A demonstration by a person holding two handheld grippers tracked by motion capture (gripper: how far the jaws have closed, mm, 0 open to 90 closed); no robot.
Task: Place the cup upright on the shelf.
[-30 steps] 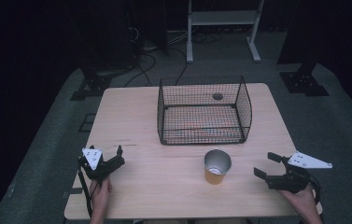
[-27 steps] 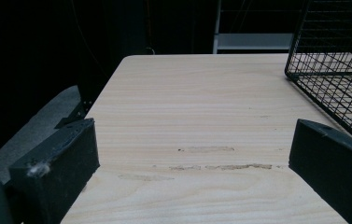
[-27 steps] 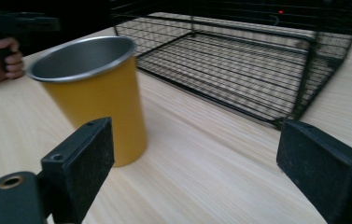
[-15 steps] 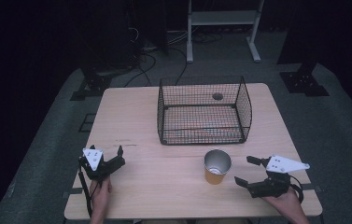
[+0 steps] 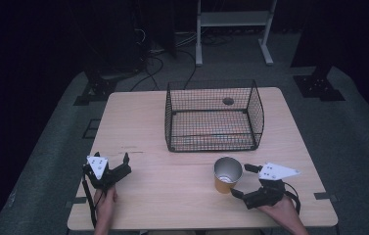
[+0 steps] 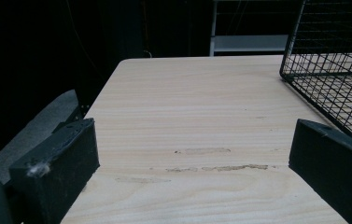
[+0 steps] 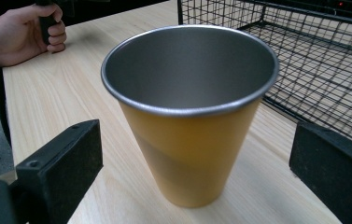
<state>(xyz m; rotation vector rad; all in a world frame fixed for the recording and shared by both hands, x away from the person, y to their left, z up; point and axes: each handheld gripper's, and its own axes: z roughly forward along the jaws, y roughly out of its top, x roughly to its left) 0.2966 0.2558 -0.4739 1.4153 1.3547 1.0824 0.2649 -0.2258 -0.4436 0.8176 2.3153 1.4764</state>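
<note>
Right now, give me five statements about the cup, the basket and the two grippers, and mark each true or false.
1. The cup stands upright on the table. True.
2. The right gripper is shut on the cup. False: its jaws stand open on either side of the cup, not touching it.
3. The cup sits inside the wire basket. False: it stands on the table outside, on the near side of the basket.
4. The left gripper is open with nothing between its jaws. True.
5. The cup is full. False: its metal inside looks empty.
</note>
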